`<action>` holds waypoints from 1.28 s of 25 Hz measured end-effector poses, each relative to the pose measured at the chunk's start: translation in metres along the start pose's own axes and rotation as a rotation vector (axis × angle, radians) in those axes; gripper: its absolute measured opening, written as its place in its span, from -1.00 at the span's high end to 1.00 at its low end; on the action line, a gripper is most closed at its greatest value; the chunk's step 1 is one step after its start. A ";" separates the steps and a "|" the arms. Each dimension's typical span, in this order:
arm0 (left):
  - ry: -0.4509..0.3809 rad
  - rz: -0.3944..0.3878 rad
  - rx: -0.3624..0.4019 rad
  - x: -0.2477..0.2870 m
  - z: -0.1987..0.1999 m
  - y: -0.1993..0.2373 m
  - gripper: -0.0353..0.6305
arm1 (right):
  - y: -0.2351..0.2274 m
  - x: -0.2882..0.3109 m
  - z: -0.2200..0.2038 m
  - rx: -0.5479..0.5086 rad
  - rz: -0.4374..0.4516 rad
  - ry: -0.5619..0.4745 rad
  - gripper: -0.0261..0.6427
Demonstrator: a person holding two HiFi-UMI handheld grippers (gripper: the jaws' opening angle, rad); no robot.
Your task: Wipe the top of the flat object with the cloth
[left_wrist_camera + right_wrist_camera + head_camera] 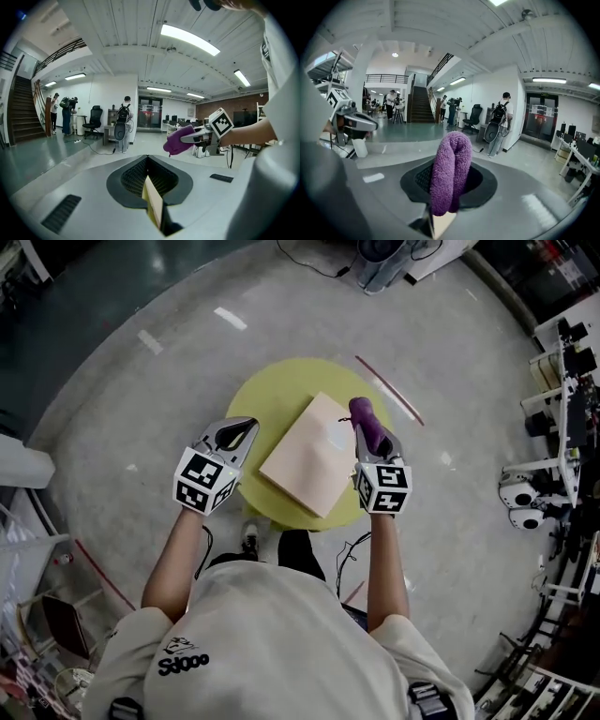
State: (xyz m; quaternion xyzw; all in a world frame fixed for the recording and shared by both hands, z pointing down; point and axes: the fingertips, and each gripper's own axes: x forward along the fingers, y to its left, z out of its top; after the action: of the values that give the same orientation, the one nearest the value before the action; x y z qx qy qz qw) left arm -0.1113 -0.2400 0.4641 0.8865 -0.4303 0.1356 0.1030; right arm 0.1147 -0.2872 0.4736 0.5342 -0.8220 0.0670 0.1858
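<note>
A pale flat board [314, 456] lies on a round yellow table [272, 390]. My right gripper [372, 439] hovers at the board's right edge, shut on a folded purple cloth [368, 423]. In the right gripper view the cloth [451, 171] sticks up out of the jaws. My left gripper [239, 432] is at the table's left side, just left of the board and apart from it. Its jaws [148, 173] are shut with nothing held; a cream sliver shows in the gap below them. The left gripper view also catches the cloth [178, 140] off to the right.
The table stands on a grey concrete floor. A thin red strip [389, 390] lies on the floor behind it. White equipment [525, 493] stands at the right and a white surface [23, 465] at the left. People and office chairs are far off.
</note>
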 end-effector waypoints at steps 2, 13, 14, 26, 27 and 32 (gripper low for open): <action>0.014 0.028 -0.005 0.008 -0.002 0.005 0.88 | -0.006 0.021 -0.012 -0.043 0.012 0.041 0.67; 0.116 0.181 -0.086 0.033 -0.028 0.029 0.88 | -0.026 0.139 -0.082 -0.101 0.098 0.257 0.67; 0.124 0.194 -0.093 0.033 -0.031 0.031 0.88 | -0.027 0.148 -0.085 -0.103 0.096 0.268 0.67; 0.207 0.263 -0.129 0.029 -0.059 0.041 0.88 | 0.044 0.199 -0.152 -0.416 0.308 0.417 0.67; 0.210 0.262 -0.130 0.028 -0.060 0.041 0.88 | 0.052 0.199 -0.156 -0.431 0.325 0.430 0.67; 0.219 0.255 -0.137 0.026 -0.067 0.038 0.88 | 0.084 0.190 -0.164 -0.446 0.396 0.443 0.67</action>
State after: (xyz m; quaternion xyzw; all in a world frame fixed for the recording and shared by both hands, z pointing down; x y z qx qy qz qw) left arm -0.1366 -0.2621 0.5381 0.7956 -0.5338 0.2136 0.1912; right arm 0.0087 -0.3638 0.7038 0.2837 -0.8437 0.0347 0.4545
